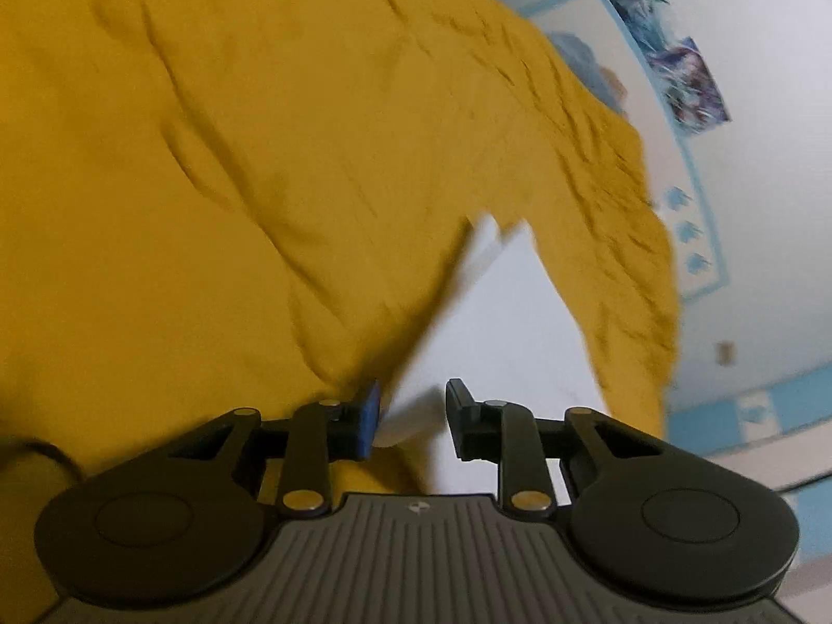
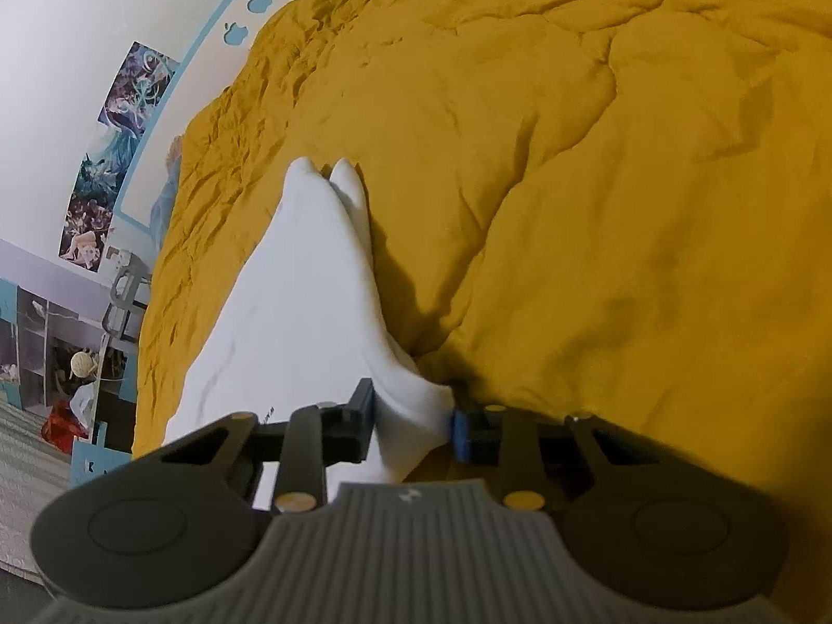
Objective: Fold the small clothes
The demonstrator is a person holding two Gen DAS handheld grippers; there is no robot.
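Bedspread: a mustard-yellow quilted cover (image 2: 598, 182) fills most of both wrist views, creased and puffy, with deeper wrinkles toward its far edge.

Wall: a pale wall (image 2: 78, 26) with a light-blue painted band runs behind the bed; in the right wrist view it sits from about nine to eleven o'clock, in the left wrist view from one to four o'clock.

Posters: a strip of colourful prints (image 2: 117, 156) hangs on that wall, at nine to ten o'clock in the right wrist view.

White garment: a small white cloth piece (image 2: 291, 312) lies on the bedspread. In the right wrist view it stretches from the claw at six o'clock up toward the centre, ending in two rounded tips. In the left wrist view it shows as a blurred white patch (image 1: 499, 322) right of centre, at about five o'clock.

Right claw: the right gripper (image 2: 413, 424) has its two pads pressed onto a bunched corner of the white garment, pinching it just above the cover.

Left claw: the left gripper (image 1: 413, 418) has its jaws partly apart, with white cloth in the gap; that view is smeared, and I cannot tell whether the pads press on the fabric.

Blue pad: a blue pad (image 1: 370, 416) faces the left claw's left-hand finger.
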